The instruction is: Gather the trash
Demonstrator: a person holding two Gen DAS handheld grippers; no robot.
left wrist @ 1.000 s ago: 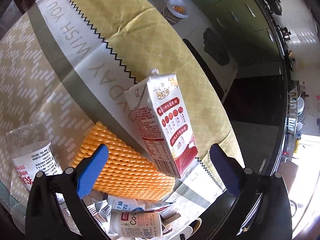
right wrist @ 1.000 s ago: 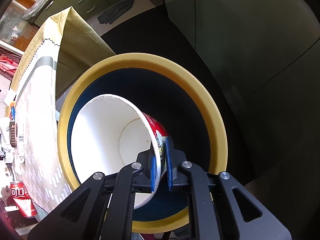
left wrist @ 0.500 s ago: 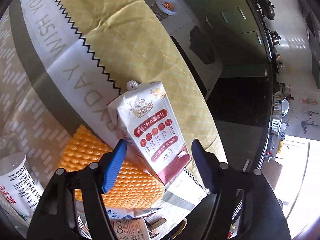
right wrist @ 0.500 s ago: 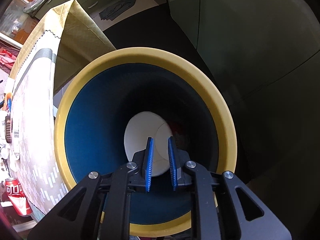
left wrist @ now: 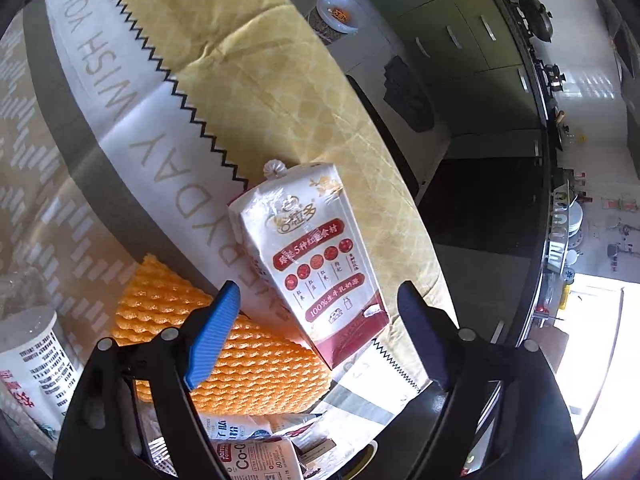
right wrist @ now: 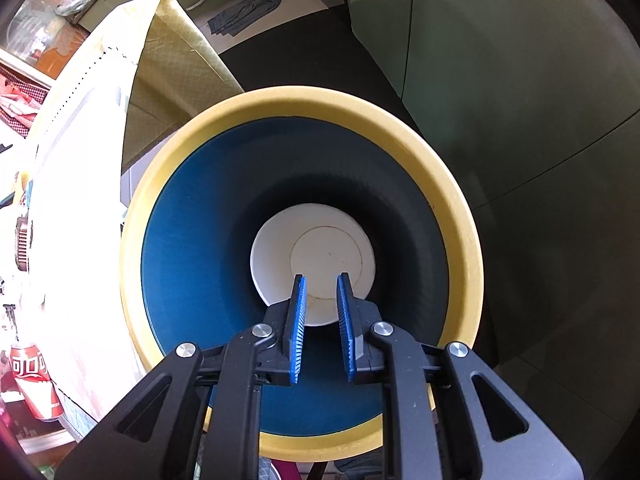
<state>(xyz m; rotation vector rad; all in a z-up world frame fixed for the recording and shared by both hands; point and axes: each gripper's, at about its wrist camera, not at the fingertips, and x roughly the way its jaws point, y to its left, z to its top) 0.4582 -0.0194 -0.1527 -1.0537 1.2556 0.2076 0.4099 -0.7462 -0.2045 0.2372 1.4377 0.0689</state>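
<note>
I see the milk carton lying tilted, cap end toward frame top, between my left gripper's opening jaws, untouched; right gripper narrowly apart, empty.

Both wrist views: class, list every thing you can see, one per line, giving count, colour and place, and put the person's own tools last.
Milk carton: one, white and red, on the table between the left claw's fingers, untouched.
Foam net: one, orange, beside the carton.
Plastic bottle: one, clear with white label, left edge.
Wrappers: several, white, below the net.
Tablecloth: one, yellow and grey.
Bin: one, yellow rim, blue inside, on the floor.
Paper cup: one, white, at the bin's bottom.
Soda can: one, red, lower left.
Left claw: one, black with blue pads, opening.
Right claw: one, narrowly open, empty, above the bin.
</note>
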